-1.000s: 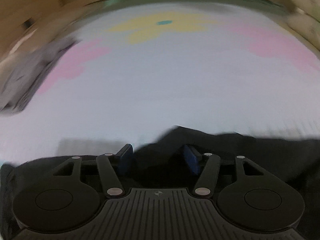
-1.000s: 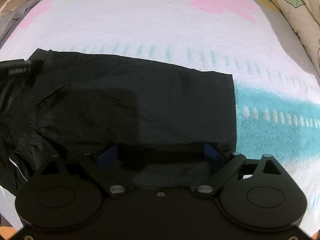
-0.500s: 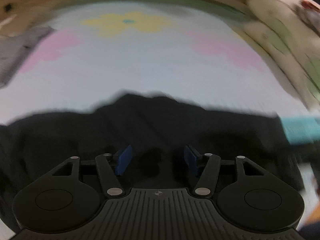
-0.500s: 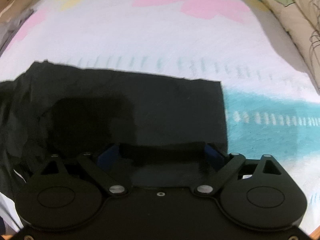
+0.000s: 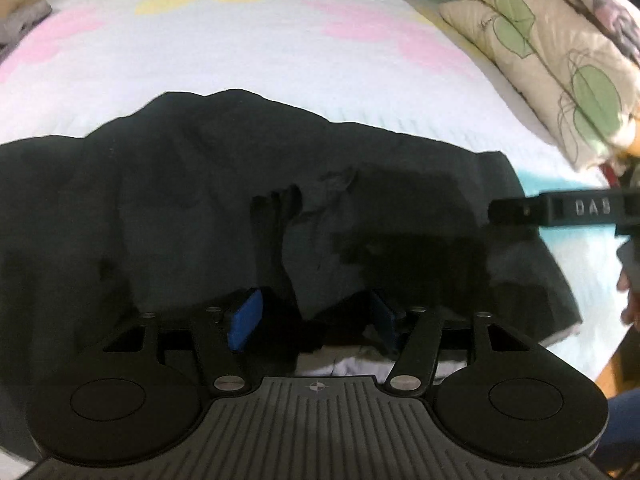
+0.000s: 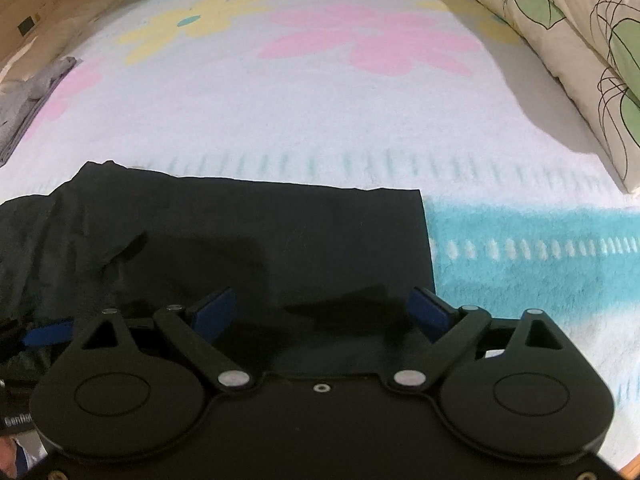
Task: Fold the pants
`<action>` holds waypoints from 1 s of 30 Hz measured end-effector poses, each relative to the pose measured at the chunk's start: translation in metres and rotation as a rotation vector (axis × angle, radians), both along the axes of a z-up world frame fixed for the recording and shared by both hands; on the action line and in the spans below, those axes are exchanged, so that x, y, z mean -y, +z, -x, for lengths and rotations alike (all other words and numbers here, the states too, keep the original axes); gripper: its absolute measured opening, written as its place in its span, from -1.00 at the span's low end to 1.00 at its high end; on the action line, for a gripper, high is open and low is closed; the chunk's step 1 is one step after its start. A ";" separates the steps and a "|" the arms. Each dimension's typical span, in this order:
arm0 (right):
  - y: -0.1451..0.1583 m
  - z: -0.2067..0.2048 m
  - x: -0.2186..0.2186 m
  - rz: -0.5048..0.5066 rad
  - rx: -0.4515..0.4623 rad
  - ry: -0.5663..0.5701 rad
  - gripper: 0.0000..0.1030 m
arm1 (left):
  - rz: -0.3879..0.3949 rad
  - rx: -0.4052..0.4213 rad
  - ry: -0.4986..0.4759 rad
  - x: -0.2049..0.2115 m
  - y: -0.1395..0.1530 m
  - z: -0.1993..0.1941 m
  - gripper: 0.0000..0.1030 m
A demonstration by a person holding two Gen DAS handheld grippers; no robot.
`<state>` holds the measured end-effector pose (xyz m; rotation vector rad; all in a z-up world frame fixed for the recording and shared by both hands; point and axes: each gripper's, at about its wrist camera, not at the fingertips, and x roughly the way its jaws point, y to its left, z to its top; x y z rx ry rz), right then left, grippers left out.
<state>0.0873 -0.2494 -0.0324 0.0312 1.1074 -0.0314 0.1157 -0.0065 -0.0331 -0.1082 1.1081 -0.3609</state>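
Observation:
Black pants lie crumpled across the flowered blanket, with a flat leg ending in a straight hem on the right. My left gripper hovers over the near edge of the pants. Its jaws are opening, and a raised fold of black cloth stands between the blue pads without being pressed. My right gripper hangs wide open just above the leg near the hem, holding nothing. Part of the right tool shows as a black bar in the left wrist view.
Leaf-printed pillows line the right side of the bed. A grey folded garment lies at the far left. A teal stripe of the blanket runs right of the hem. A hand shows at the right edge.
The left gripper has swung right, from the pants' far edge to over their middle, and the pillows and right tool came into view. The right gripper rose a little; cloth at its left bunched up.

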 end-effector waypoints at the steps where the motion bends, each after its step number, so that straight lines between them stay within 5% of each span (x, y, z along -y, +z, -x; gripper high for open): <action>1: 0.001 -0.003 0.001 -0.001 -0.003 0.001 0.83 | 0.008 -0.001 0.005 0.001 0.000 -0.002 0.15; 5: 0.002 -0.004 -0.002 0.000 -0.001 0.007 0.83 | 0.033 0.004 0.002 0.005 -0.002 -0.006 0.15; 6: 0.002 -0.005 -0.002 -0.001 0.001 0.006 0.83 | 0.031 0.010 -0.004 0.006 -0.002 -0.006 0.07; 7: 0.003 -0.004 -0.002 -0.003 0.003 0.005 0.83 | 0.024 0.022 -0.012 0.007 -0.002 -0.005 -0.37; 8: 0.002 -0.004 -0.002 -0.008 0.003 0.005 0.83 | 0.003 0.040 -0.017 0.006 0.000 -0.002 -0.59; 13: 0.003 -0.006 -0.003 -0.013 0.006 0.005 0.83 | -0.029 0.091 -0.009 -0.002 0.011 0.009 -0.80; 18: 0.010 -0.005 -0.011 -0.050 0.040 0.019 0.79 | -0.011 0.066 0.020 -0.021 0.016 0.011 -0.80; 24: -0.002 -0.007 -0.040 -0.095 -0.026 0.158 0.06 | 0.032 -0.015 0.089 -0.036 -0.004 -0.001 -0.71; 29: -0.035 -0.009 -0.056 -0.041 -0.118 0.192 0.14 | 0.043 -0.003 0.094 -0.041 0.000 -0.001 -0.20; 30: -0.035 -0.008 -0.059 -0.030 -0.100 0.200 0.31 | 0.029 0.012 0.095 -0.042 0.003 0.000 -0.11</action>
